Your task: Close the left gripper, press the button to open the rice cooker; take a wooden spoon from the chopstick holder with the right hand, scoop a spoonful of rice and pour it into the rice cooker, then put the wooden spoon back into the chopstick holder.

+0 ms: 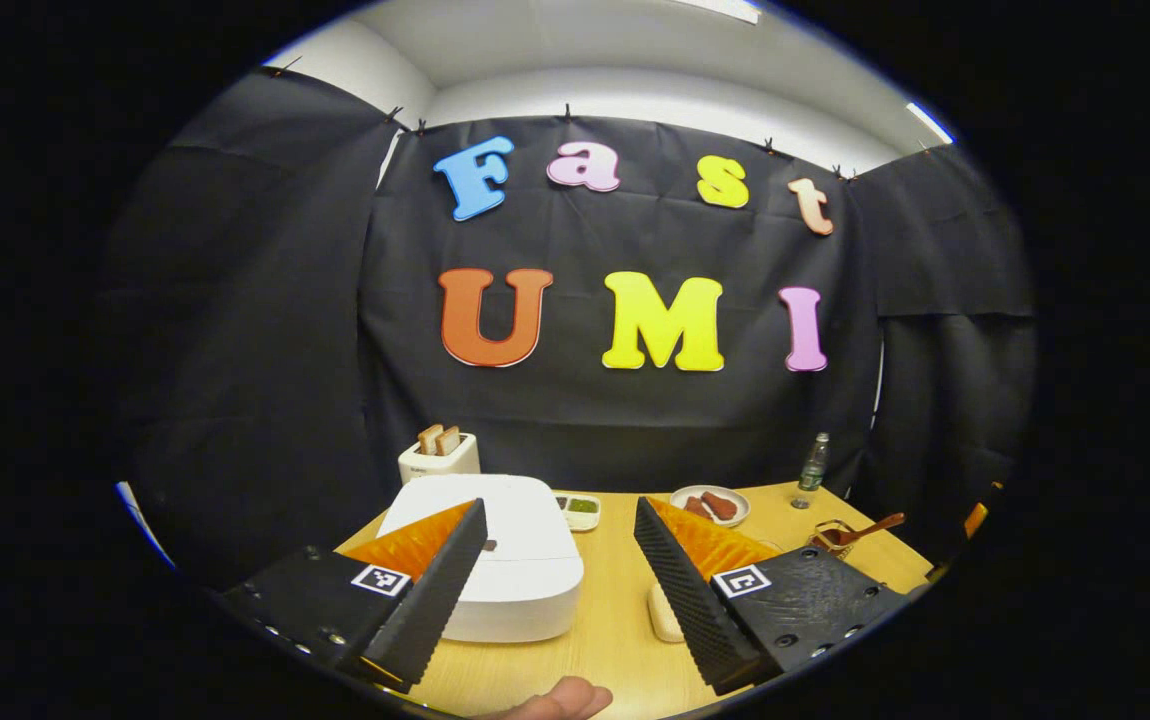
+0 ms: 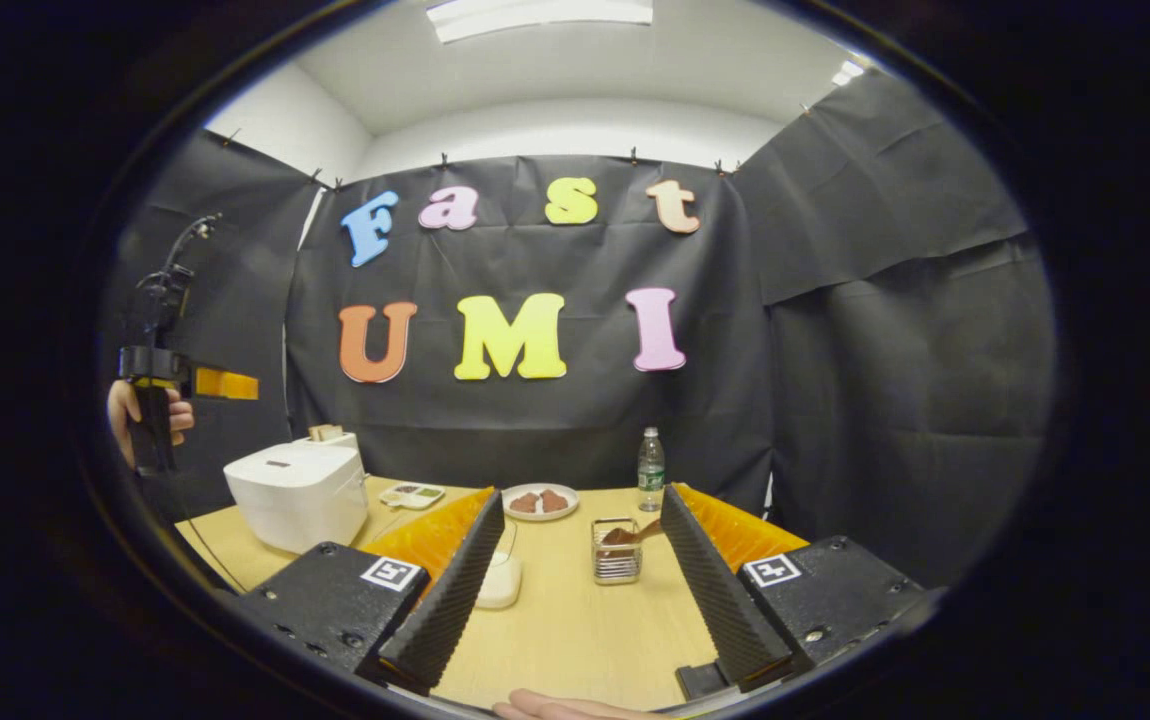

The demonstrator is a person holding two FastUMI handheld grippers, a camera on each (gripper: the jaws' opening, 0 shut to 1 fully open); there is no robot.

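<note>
While lid stays down: rice cooker rigid, button small.
Wooden spoon: light, stiff; pinch handle, 12 o'clock.
Left gripper: wide.
Right gripper: wide, empty.

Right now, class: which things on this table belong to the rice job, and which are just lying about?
Job: rice cooker, wooden spoon, chopstick holder, rice bowl.

Lying about: toaster, bottle, plate, small tray.

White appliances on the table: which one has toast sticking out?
The small toaster behind the rice cooker; two slices stand in its slots, while the bigger cooker's lid is shut.
</note>
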